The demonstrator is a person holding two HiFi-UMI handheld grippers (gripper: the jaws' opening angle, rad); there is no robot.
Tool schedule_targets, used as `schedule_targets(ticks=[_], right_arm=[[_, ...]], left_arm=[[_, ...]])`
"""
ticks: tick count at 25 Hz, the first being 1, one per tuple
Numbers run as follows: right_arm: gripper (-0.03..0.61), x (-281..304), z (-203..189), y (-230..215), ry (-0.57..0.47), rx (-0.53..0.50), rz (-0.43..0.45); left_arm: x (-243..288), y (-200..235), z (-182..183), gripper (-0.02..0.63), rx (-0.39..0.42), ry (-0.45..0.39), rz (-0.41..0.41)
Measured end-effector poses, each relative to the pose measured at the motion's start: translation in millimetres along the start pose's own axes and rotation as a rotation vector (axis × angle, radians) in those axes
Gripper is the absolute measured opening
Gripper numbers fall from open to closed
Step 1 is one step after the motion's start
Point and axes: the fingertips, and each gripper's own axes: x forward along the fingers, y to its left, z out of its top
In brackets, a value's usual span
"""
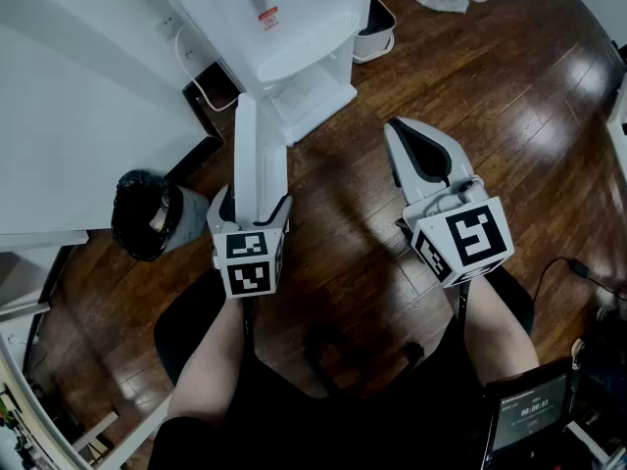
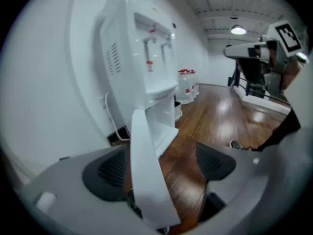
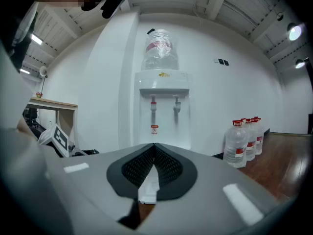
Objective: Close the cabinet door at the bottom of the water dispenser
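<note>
Water dispenser (image 1: 294, 57): white casing; red tab on one tap; small red-and-white label below taps.
Cabinet door (image 1: 258, 164): plain white.
Floor (image 1: 490, 96): dark brown wood planks.
Left hand-held gripper (image 1: 257, 204), right hand-held gripper (image 1: 400, 130): light grey shells; black ribbed pads (image 2: 110, 173); cubes (image 1: 247, 262) with black-and-white square markers.
Bin bag (image 1: 147, 213), near left: black.
Bottles (image 3: 244, 141), far right: clear, red caps, red-and-white labels.
Wall (image 3: 98, 82): white.

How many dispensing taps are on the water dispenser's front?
2: the first tap and the second tap sit side by side on the water dispenser, below its bottle; none seems hidden.
</note>
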Motion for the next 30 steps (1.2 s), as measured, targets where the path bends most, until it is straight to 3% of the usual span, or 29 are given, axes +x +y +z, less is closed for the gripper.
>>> schedule_targets(ticks=[3,5,6,8,10,16,20,22,24,28,30], right_arm=[[0.003,5.8,-2.6,1.8,0.004,0.037,0.005],[0.003,8.8,-4.6,-1.0,0.009,0.093,0.001],[0.003,10.1,-5.3,-3.8,0.011,0.121,-0.005],[0.003,12.3,-6.2,-9.9,0.013,0.156,-0.022],[0.003,14.0,-6.1,-12.6,0.011,0.168,-0.032],[0.003,13.2,-9.3,-4.9,0.020,0.193,-0.008],[0.004,8.4,-13.5,-5.9,0.035,0.210,0.001],[0.003,6.6,-16.8,-7.9,0.048,0.219,0.002],[0.005,6.3,-20.9,-10.0,0.065,0.230,0.004],[0.004,7.2,-29.9,-17.0,0.091,0.226,-0.004],[0.005,4.5,-35.4,-23.1,0.103,0.226,-0.017]], left_arm=[[3.9,15.4,-22.2,0.440,-0.125,0.079,-0.013],[9.3,15.5,-38.6,0.440,-0.164,0.129,-0.025],[12.7,12.4,-45.4,0.438,-0.161,0.152,-0.032],[19.4,3.8,-53.9,0.362,-0.100,0.187,-0.042],[23.7,-3.4,-56.7,0.361,-0.016,0.199,-0.049],[16.9,-54.0,-45.9,0.449,-0.057,0.185,-0.258],[5.0,-89.4,-25.2,0.454,-0.098,0.141,-0.402],[-1.4,-108.1,-18.3,0.453,-0.049,0.130,-0.475],[4.0,-121.5,-21.7,0.453,0.061,0.146,-0.510],[30.4,-142.8,-13.8,0.425,0.323,0.188,-0.479],[39.1,-158.0,-2.1,0.404,0.358,0.167,-0.479]])
